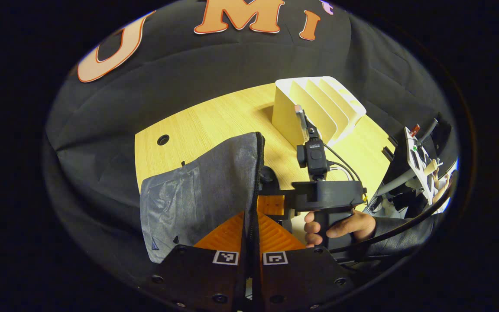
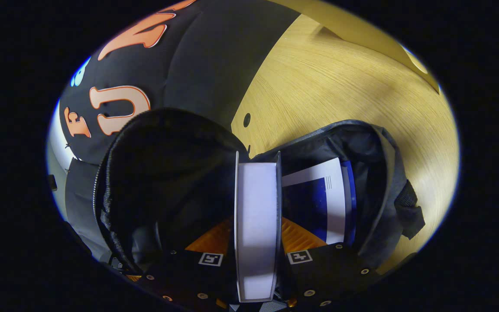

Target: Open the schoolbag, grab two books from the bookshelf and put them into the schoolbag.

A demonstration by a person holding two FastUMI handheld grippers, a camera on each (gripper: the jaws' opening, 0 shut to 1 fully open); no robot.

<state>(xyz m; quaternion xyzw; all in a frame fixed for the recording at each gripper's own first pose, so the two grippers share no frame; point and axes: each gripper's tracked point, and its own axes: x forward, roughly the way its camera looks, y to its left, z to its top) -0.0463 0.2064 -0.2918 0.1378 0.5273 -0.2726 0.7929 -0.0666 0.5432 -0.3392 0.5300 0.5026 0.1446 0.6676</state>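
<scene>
My left gripper (image 1: 251, 216) is shut on the zipper edge of the grey schoolbag's flap (image 1: 202, 190) and holds it upright. My right gripper (image 2: 257, 216) is shut on a book (image 2: 256, 225), whose white page edge faces the camera, over the bag's open mouth (image 2: 167, 182). A blue and white book (image 2: 323, 199) lies inside the bag to the right of it. In the left gripper view a hand (image 1: 345, 225) holds the right gripper (image 1: 275, 195) just behind the flap. The white slotted bookshelf (image 1: 319, 108) stands at the table's far side.
The wooden table (image 1: 215, 121) has a round cable hole (image 1: 163, 139) near its back edge. Black cloth walls close in behind and to the left. Booth equipment and cables (image 1: 418, 160) sit at the right beyond the table.
</scene>
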